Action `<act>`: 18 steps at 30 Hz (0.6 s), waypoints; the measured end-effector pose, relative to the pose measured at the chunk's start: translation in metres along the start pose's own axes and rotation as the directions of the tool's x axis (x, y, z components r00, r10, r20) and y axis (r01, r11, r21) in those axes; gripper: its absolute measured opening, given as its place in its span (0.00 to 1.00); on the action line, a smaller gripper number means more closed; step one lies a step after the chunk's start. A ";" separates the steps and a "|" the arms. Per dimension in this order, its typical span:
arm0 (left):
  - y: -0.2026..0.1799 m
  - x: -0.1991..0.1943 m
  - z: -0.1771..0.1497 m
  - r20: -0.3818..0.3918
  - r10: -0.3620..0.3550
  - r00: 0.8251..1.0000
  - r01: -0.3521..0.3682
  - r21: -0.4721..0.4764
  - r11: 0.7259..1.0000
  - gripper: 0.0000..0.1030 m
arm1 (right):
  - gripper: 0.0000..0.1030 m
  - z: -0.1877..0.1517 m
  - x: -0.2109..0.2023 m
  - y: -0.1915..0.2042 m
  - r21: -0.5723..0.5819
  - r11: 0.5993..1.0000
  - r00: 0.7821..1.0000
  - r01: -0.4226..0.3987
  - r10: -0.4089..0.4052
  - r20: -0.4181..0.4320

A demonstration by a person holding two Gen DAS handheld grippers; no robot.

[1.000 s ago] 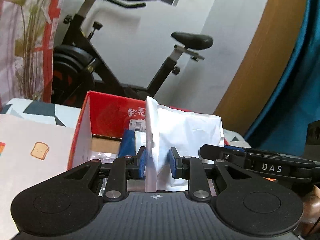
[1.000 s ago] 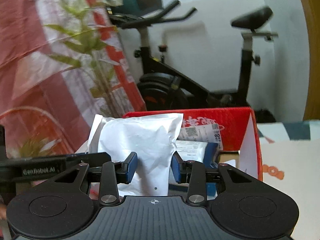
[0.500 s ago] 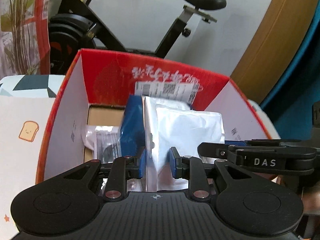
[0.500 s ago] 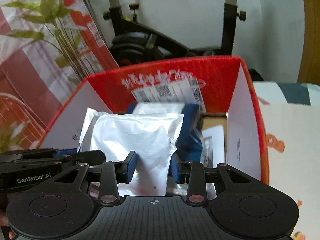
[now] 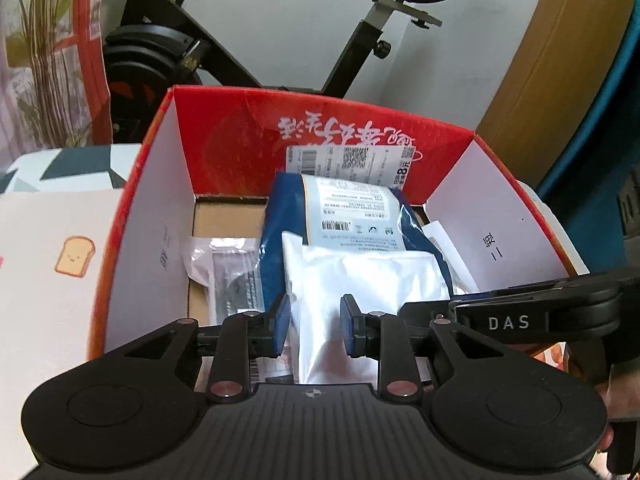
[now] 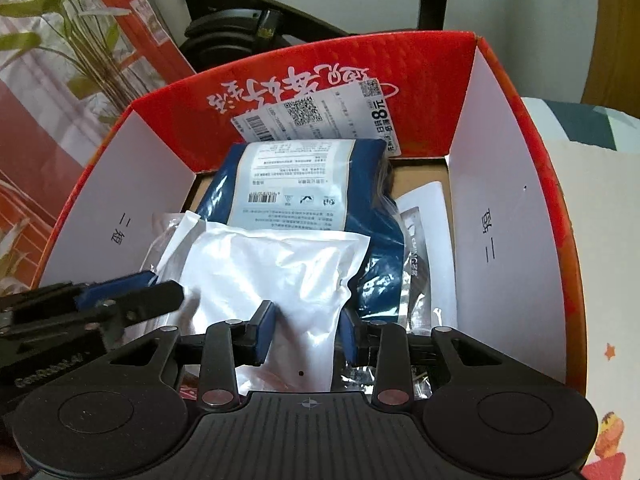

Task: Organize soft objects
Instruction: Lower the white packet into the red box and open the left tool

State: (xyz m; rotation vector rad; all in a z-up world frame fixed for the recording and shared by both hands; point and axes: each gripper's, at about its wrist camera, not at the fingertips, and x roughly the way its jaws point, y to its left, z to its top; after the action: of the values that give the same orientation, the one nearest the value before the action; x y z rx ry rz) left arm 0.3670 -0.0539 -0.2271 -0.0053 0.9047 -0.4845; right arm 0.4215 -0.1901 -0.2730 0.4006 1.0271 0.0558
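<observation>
Left wrist view: left claw [image 5: 314, 326] gripped the near edge of the white pouch [image 5: 364, 276], which ran lengthwise straight ahead into the red box [image 5: 148, 216], over the blue pack [image 5: 276, 220]. Right wrist view: right claw [image 6: 307, 334] clamped the same glossy, crinkled pouch [image 6: 272, 268] alongside, lying low in the box [image 6: 496, 216].

Soft daylight lit both views evenly. Glare washed out the crinkled white plastic pouch [image 5: 360, 280], fisheye bending curved the red cardboard box's [image 6: 404, 64] walls, and far edges blurred slightly.
</observation>
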 end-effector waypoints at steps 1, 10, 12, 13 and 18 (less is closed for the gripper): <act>0.000 -0.002 0.001 0.005 0.005 1.000 -0.005 0.007 1.000 0.27 | 0.30 0.001 0.001 0.000 -0.001 1.000 1.000 0.005 -0.005 -0.007; -0.009 -0.014 0.004 0.044 0.027 0.999 -0.030 0.056 0.998 0.29 | 0.31 0.001 0.001 0.005 -0.014 0.997 0.996 0.079 -0.080 -0.030; -0.010 -0.019 0.004 0.053 0.032 0.998 -0.036 0.063 0.997 0.30 | 0.33 0.001 -0.003 0.008 -0.037 0.991 0.992 0.127 -0.128 -0.010; -0.010 -0.022 0.003 0.059 0.036 0.998 -0.040 0.068 0.997 0.30 | 0.34 0.001 -0.007 0.009 -0.043 0.990 0.991 0.137 -0.137 0.004; -0.008 -0.040 0.005 0.097 0.037 0.995 -0.046 0.083 0.996 0.40 | 0.43 -0.007 -0.033 0.012 -0.064 0.991 0.989 0.116 -0.109 0.097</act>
State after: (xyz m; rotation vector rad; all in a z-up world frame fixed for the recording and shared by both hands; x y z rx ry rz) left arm 0.3462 -0.0458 -0.1923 0.0675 0.7888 -0.4798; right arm 0.4000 -0.1847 -0.2452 0.2788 0.9507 -0.0282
